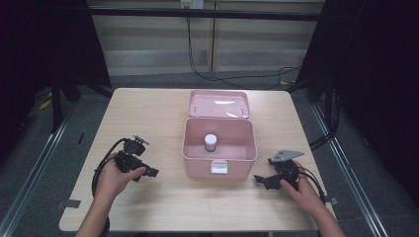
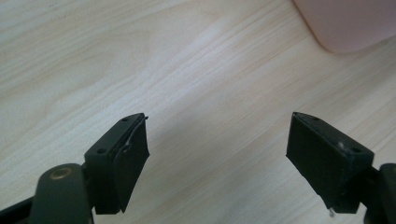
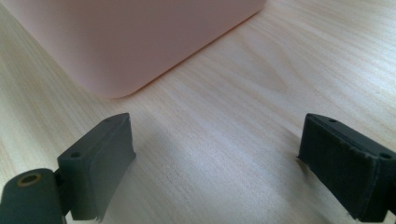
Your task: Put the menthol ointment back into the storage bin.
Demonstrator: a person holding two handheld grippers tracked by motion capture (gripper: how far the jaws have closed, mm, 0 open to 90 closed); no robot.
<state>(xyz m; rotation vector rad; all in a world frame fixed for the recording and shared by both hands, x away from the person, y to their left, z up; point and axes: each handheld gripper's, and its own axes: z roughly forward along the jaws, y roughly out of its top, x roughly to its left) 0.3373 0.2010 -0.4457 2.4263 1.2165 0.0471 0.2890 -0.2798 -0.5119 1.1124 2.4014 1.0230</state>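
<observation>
a small white-capped jar (image 1: 210, 142) is seen standing inside the open pink box (image 1: 219, 159) at frame centre, so placement looks done. the lid (image 1: 218, 103) is left to close. both the left gripper (image 1: 152, 172) and right gripper (image 1: 258, 178) rest on the tabletop (image 1: 148, 113), jaws wide and empty.

Light wood table (image 1: 148, 113); open pink box (image 1: 220, 160) at centre, lid (image 1: 218, 103) lying flat behind it.
</observation>
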